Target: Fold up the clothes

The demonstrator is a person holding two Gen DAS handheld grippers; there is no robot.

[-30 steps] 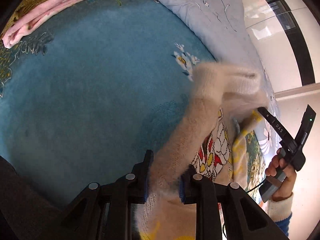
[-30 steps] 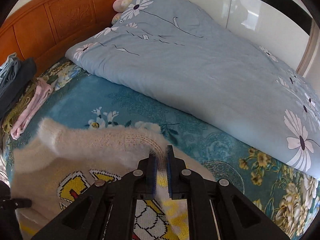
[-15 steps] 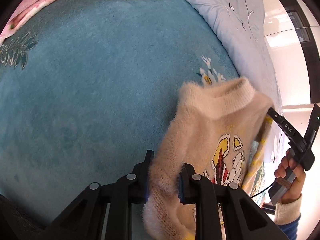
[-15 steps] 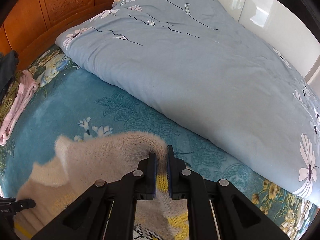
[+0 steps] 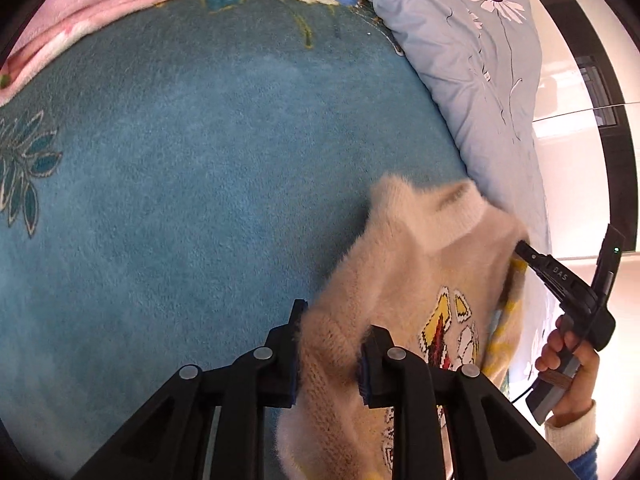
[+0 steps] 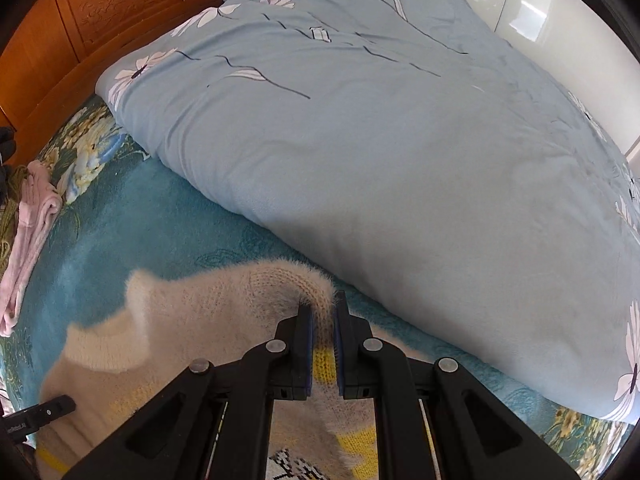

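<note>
Cream sweater [image 5: 416, 292] hem cut off; left hand-held gripper [image 5: 330, 344] pads buried.

The right gripper [image 6: 323, 312] pinches a fold of the fuzzy cream sweater [image 6: 200, 312] just beside the pale-blue duvet [image 6: 400, 152]

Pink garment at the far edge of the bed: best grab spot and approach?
Take the pink garment at its near end, coming from above. It lies as a long, flat, folded strip on the blue blanket, so a top-down pinch gathers the layers. Both grippers are shut on the sweater now.
</note>
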